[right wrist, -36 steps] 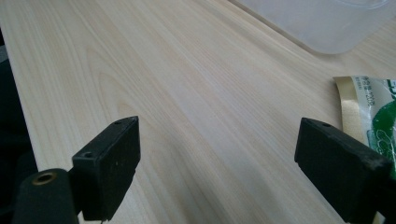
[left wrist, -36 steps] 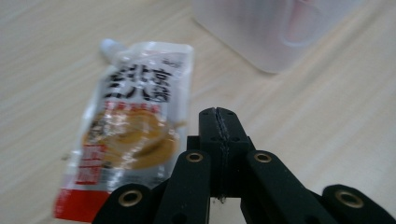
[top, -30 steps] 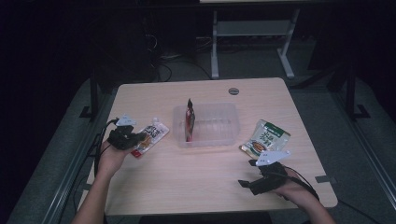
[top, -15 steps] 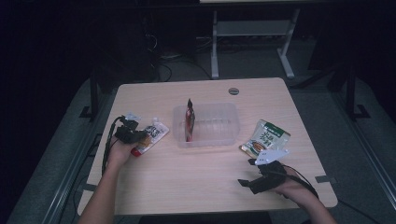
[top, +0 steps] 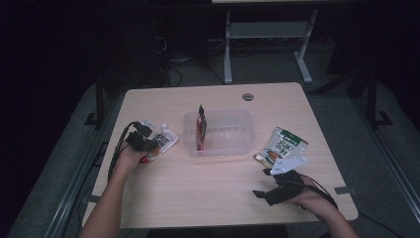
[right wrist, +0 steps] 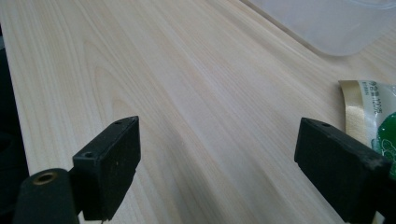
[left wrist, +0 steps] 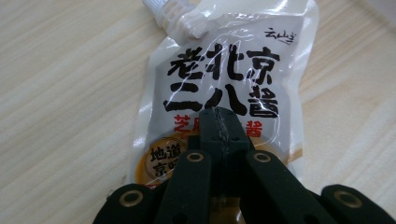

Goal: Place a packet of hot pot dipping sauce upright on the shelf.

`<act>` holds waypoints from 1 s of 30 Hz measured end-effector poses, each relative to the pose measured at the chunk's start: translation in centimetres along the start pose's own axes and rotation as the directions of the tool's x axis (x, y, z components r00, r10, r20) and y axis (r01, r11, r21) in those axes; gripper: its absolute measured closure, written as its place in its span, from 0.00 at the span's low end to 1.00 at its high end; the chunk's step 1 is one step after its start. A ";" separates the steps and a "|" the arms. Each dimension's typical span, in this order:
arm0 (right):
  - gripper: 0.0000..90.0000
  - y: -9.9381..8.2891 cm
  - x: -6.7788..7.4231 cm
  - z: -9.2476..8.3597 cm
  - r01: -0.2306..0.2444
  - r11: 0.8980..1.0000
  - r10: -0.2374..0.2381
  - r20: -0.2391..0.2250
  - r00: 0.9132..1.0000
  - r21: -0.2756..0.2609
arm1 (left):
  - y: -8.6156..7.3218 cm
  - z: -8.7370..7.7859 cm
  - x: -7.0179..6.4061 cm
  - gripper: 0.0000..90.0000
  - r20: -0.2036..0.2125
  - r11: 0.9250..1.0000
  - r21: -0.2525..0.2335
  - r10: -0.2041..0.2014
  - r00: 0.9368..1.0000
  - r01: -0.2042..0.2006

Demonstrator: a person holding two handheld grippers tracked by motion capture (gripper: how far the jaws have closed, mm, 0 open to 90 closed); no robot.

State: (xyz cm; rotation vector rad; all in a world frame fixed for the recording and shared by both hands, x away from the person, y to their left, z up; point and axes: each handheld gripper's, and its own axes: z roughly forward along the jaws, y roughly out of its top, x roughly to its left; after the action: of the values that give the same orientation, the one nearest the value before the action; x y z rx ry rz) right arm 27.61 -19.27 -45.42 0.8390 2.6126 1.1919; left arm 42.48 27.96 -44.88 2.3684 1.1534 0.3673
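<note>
A white spouted sauce pouch [left wrist: 224,70] with black characters lies flat on the wooden table [top: 198,193] at the left, also seen as the white pouch [top: 166,138] in the high view. My left gripper [left wrist: 219,116] hangs right over its middle with the jaws pressed together and nothing pinched between them; in the high view the left gripper [top: 147,146] sits at the pouch's near-left edge. My right gripper [right wrist: 217,154] stands wide open just above bare wood, and the right gripper [top: 262,182] is near the front right. A green pouch [top: 283,145] lies beside it.
A clear plastic container [top: 233,131] stands mid-table with a red pouch [top: 201,126] upright at its left end. The container's corner [right wrist: 336,23] lies ahead of the right gripper. A grommet hole [top: 247,96] is at the table's back edge. Dark floor surrounds the table.
The left hand has shifted a little toward the white pouch and come down over it. The right hand has kept still.
</note>
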 end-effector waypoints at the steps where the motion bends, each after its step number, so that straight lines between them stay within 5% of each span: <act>1: 0.15 0.0 -0.1 0.0 0.000 1.000 0.000 0.001 1.000 0.002 | -0.1 0.0 0.0 1.00 0.012 1.000 -0.006 -0.009 1.000 0.009; 10: 0.15 -0.1 -0.2 -0.1 -0.011 1.000 0.011 0.001 1.000 -0.001 | -1.2 -0.7 -0.7 1.00 0.093 1.000 -0.010 -0.014 0.996 0.015; 20: 0.15 0.0 -0.2 -0.2 -0.013 1.000 0.013 0.001 1.000 -0.007 | -3.6 -2.1 -2.6 1.00 0.178 1.000 -0.017 0.000 0.984 0.003; 30: 0.15 -0.1 -0.1 -0.4 -0.005 1.000 0.005 0.002 1.000 -0.013 | -6.1 -4.0 -5.5 1.00 0.241 0.998 -0.006 0.060 0.969 -0.060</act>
State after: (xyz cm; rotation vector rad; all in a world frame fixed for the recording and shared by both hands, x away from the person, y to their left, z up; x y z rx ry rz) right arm 27.48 -19.63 -45.19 0.8441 2.5998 1.2079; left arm 33.37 28.05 -44.85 2.3742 0.9712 0.0934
